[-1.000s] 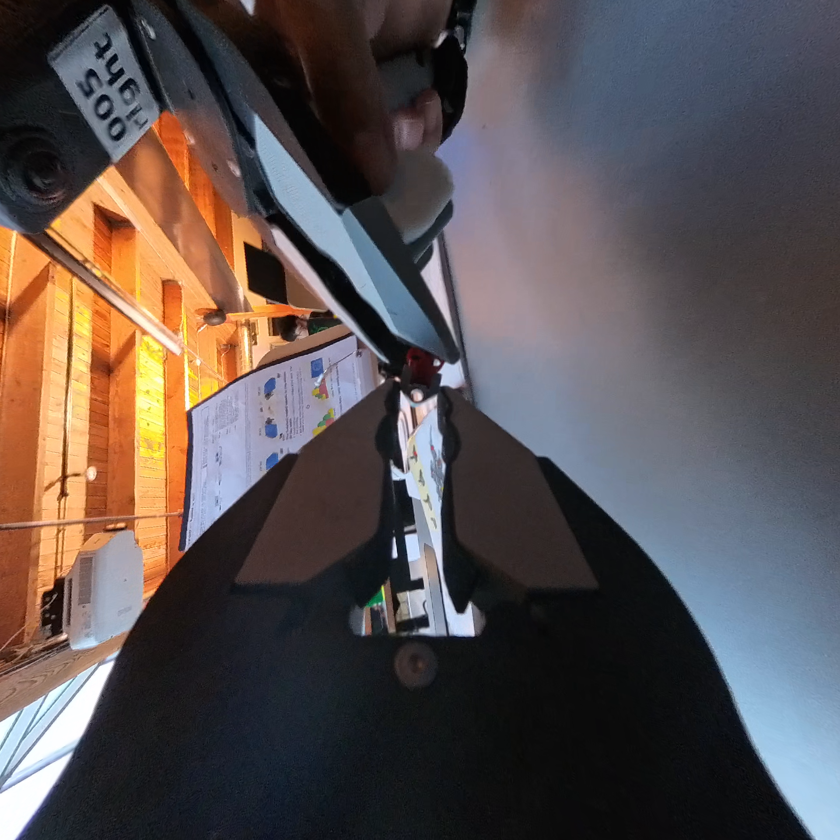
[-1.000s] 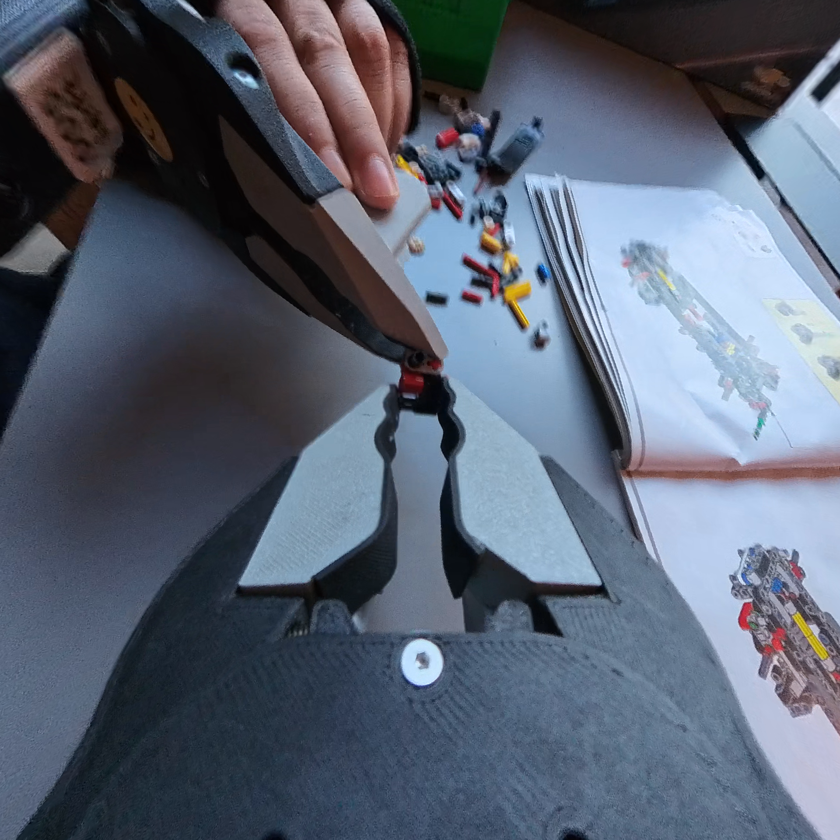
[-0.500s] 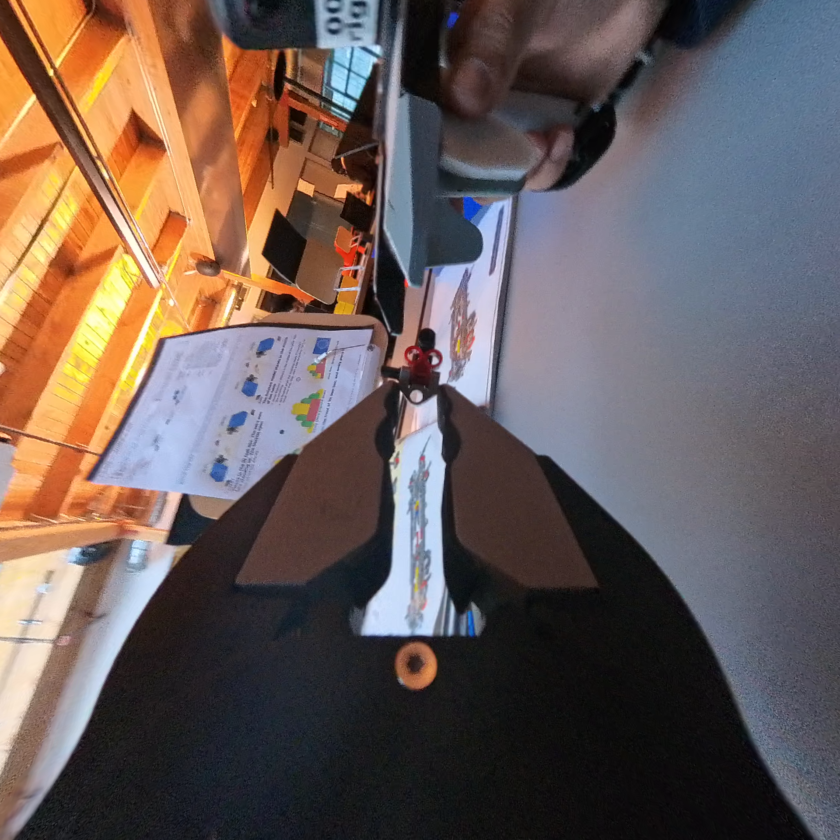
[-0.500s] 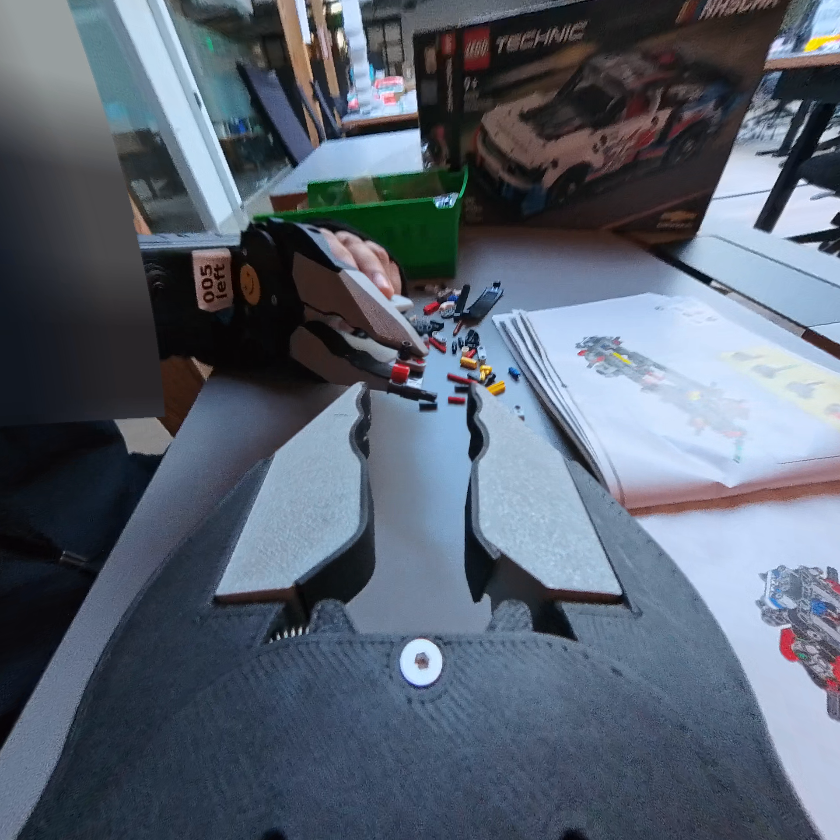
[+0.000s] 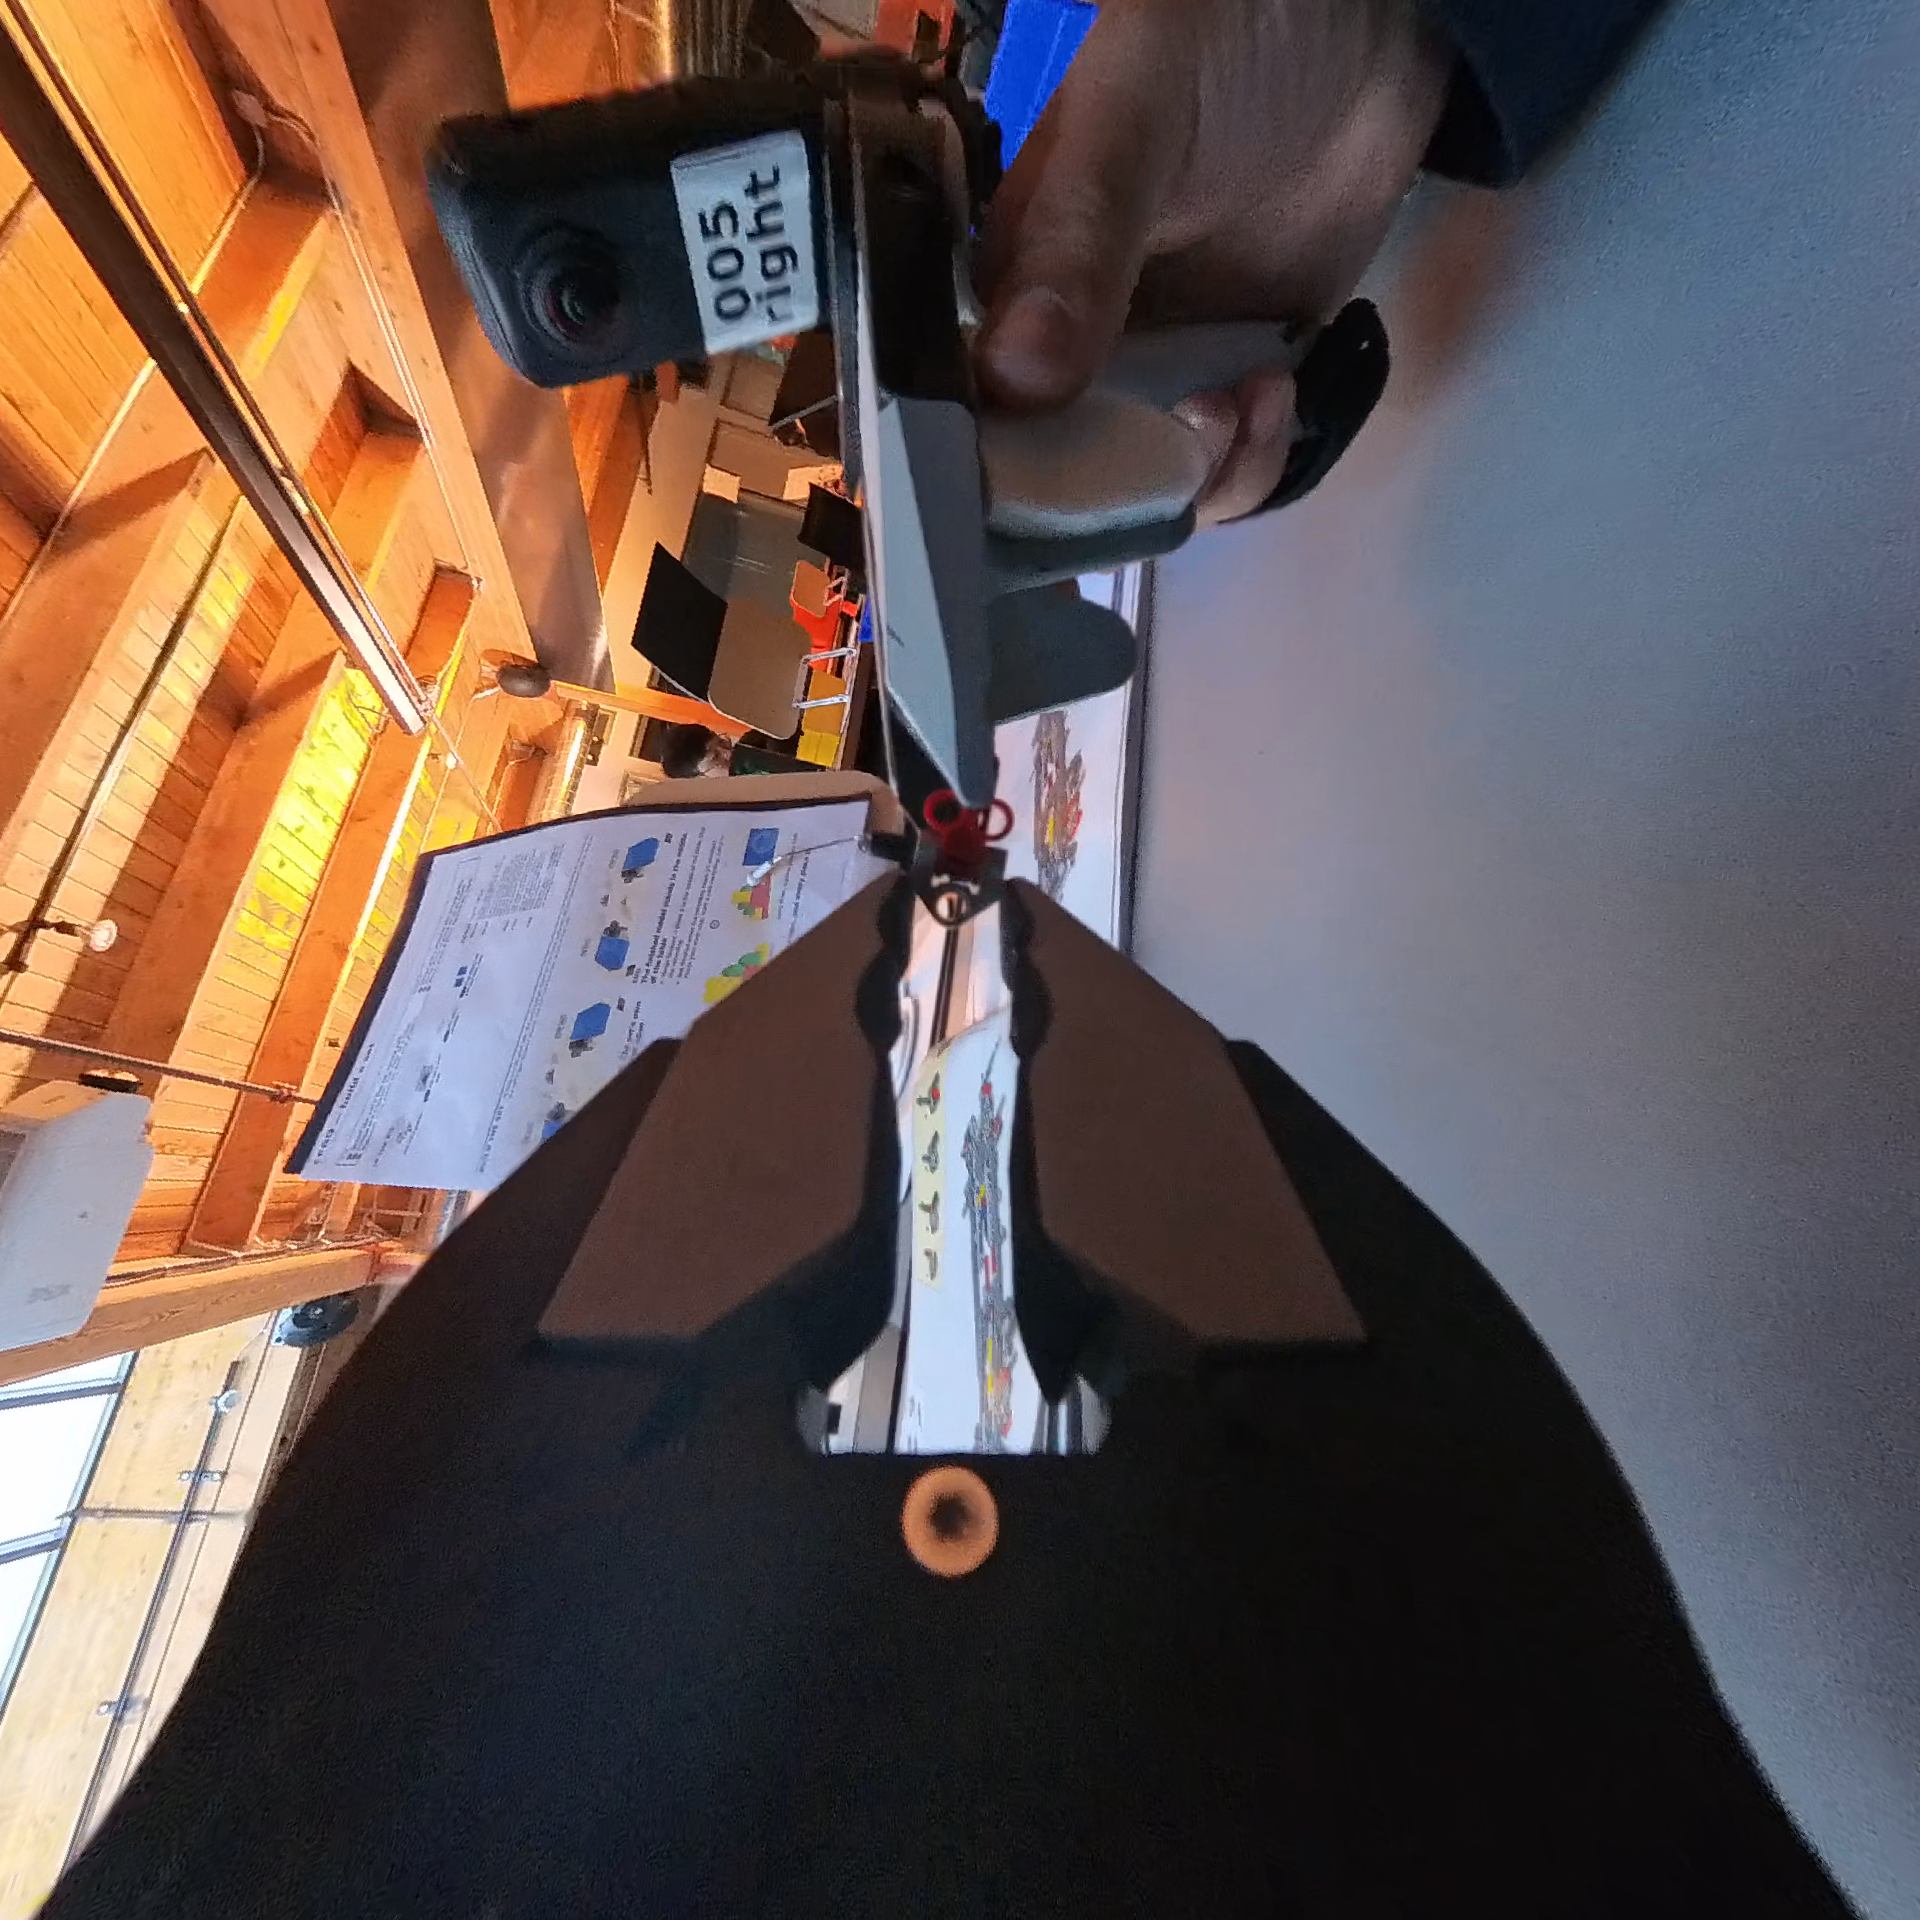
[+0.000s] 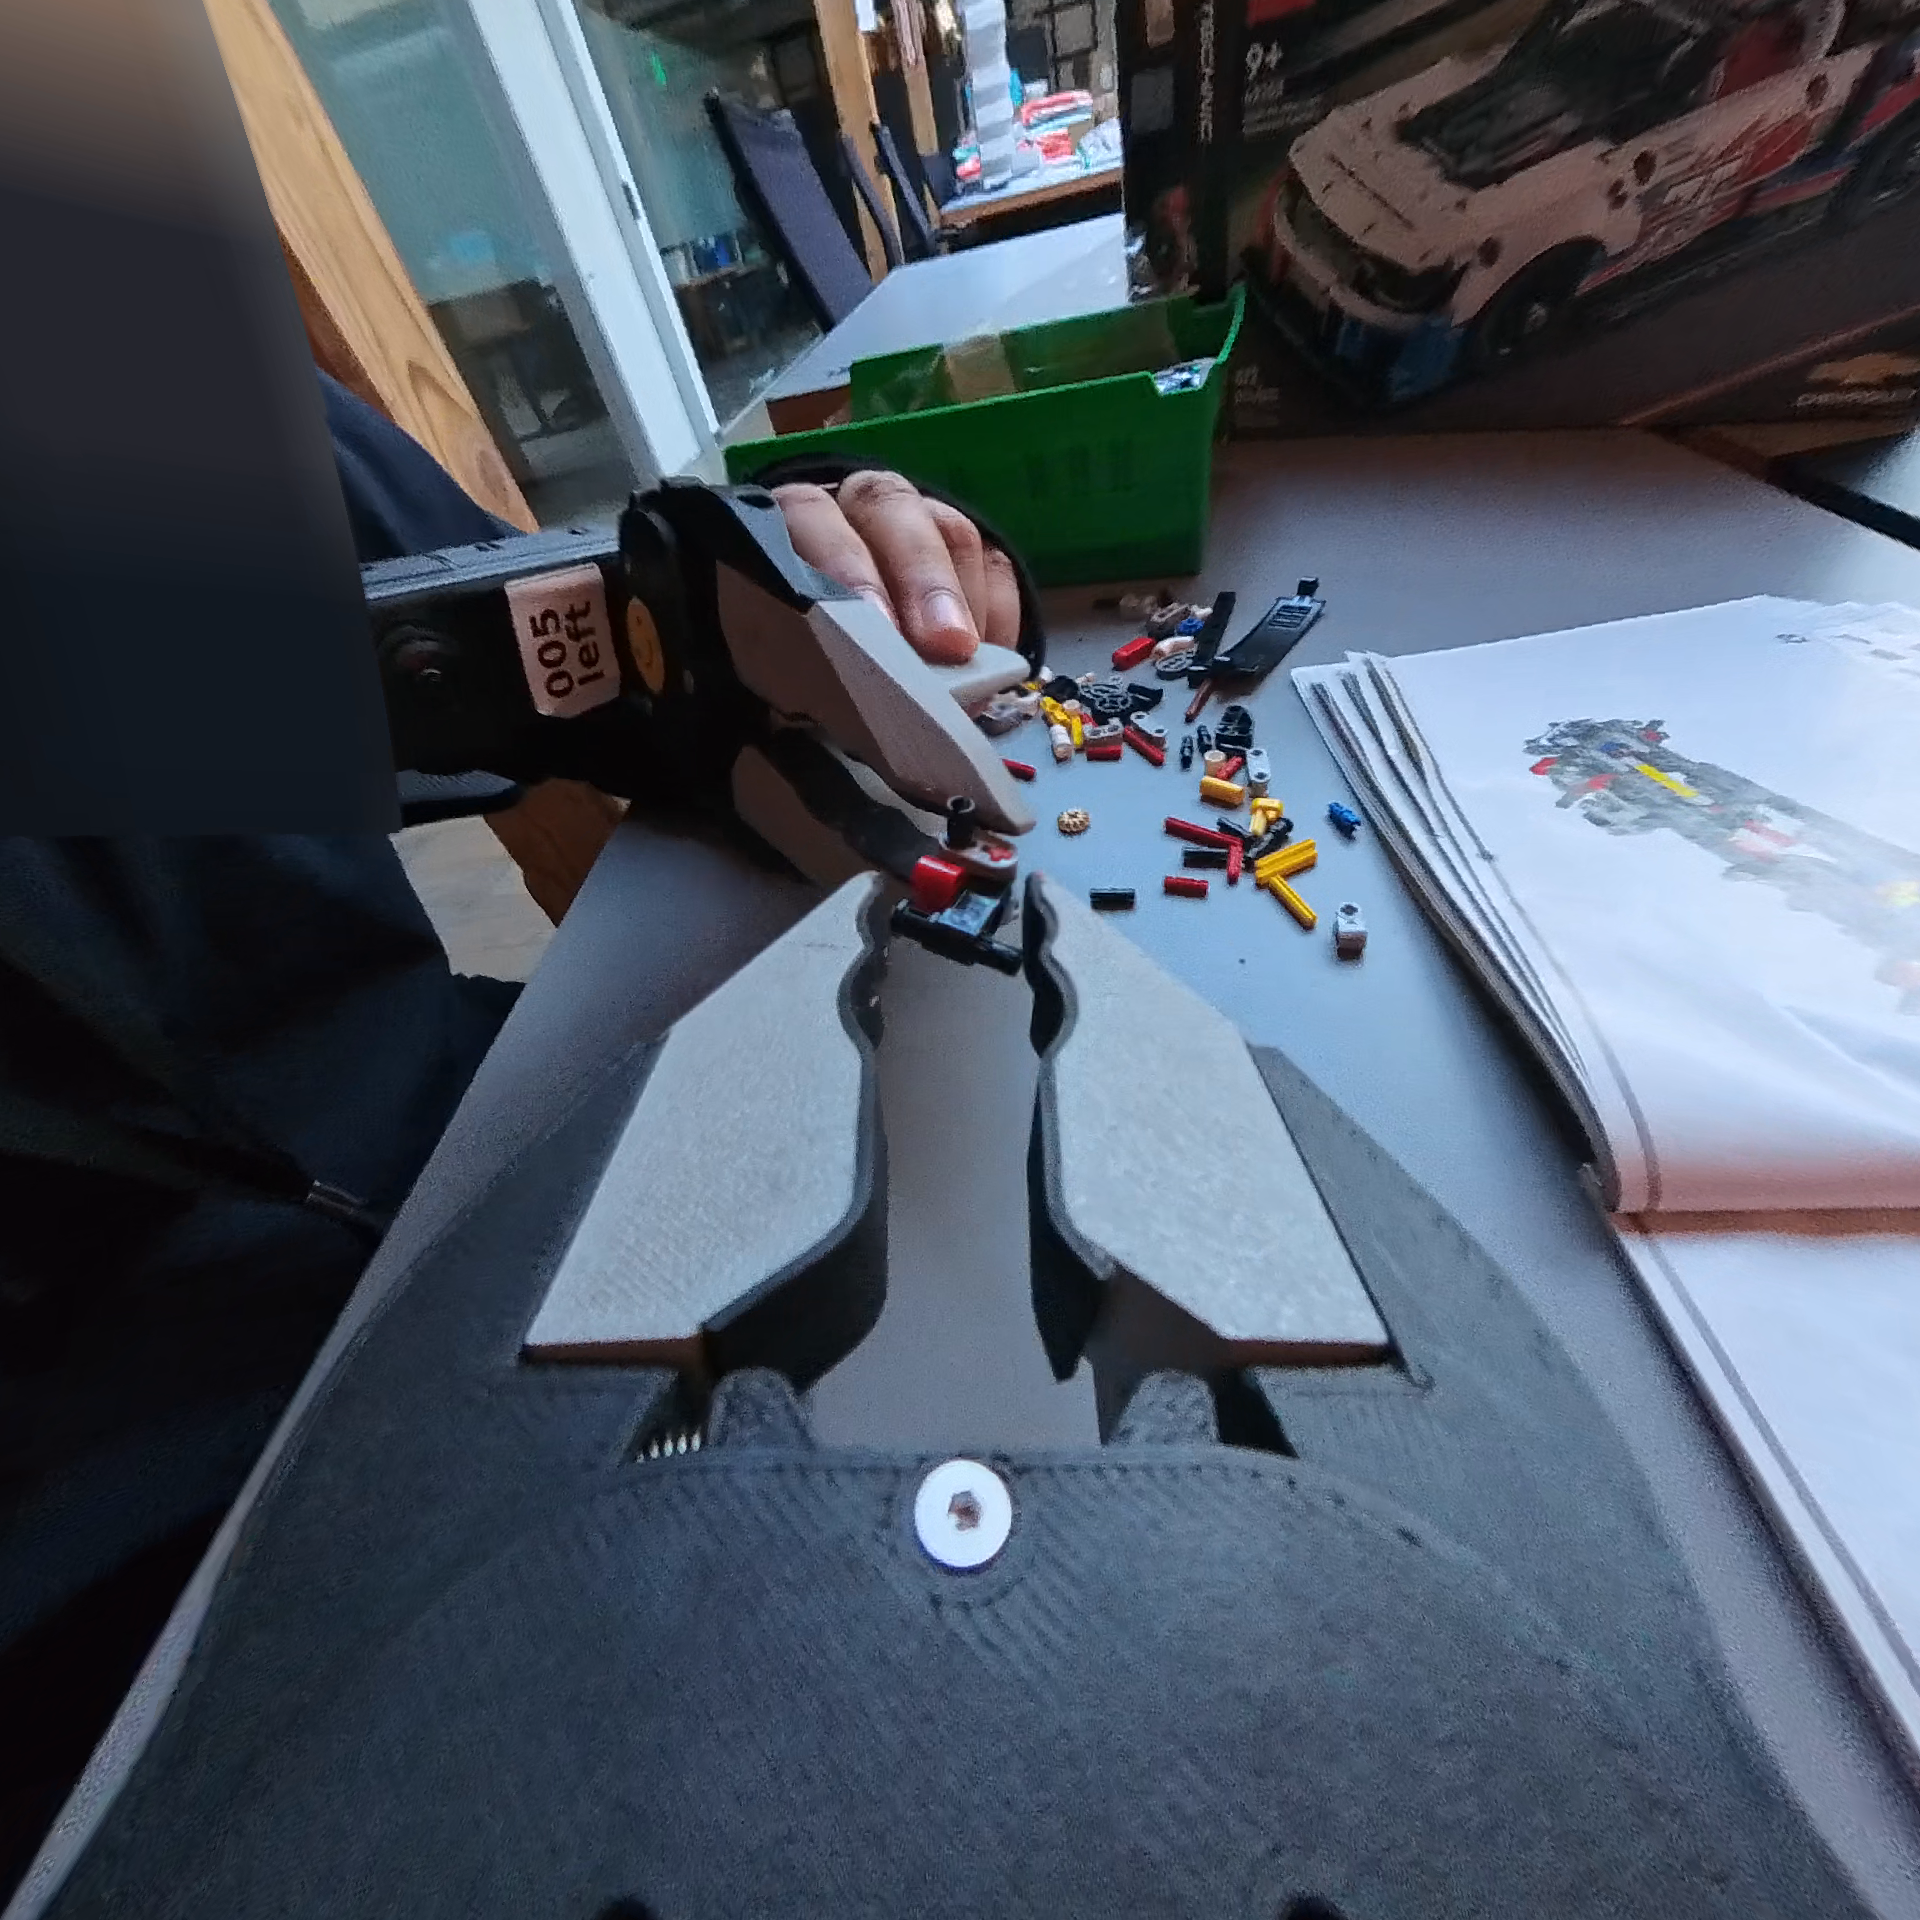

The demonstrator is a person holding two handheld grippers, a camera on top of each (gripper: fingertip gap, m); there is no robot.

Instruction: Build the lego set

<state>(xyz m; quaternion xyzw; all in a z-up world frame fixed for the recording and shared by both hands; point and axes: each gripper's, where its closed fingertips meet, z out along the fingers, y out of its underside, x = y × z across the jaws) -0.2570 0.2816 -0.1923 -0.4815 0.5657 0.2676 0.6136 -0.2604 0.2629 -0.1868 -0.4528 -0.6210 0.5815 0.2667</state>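
Observation:
My left gripper (image 5: 951, 904) is shut on a small brick assembly (image 5: 956, 873): a black part sits between the pads and a red part sticks out beyond them. In the right wrist view the left gripper (image 6: 987, 836) holds this assembly (image 6: 956, 883) above the grey table (image 6: 1299, 1039), near its left edge. My right gripper (image 6: 954, 920) meets it tip to tip, and its pads close on the black pin piece (image 6: 961, 930) at the assembly's lower end. The right gripper also shows in the left wrist view (image 5: 971, 784), held by a hand, its tip at the red part.
Several loose small bricks (image 6: 1195, 769) lie scattered beyond the grippers. A green bin (image 6: 1039, 478) and a car-picture box (image 6: 1558, 208) stand behind them. An open instruction booklet (image 6: 1662, 883) lies on the right. A printed sheet (image 5: 582, 987) stands off the table. The grippers are tip to tip, or close to it.
My right gripper let go of the assembly, opened wide and drew back, then came in again and closed on its black end. My left gripper kept hold throughout.

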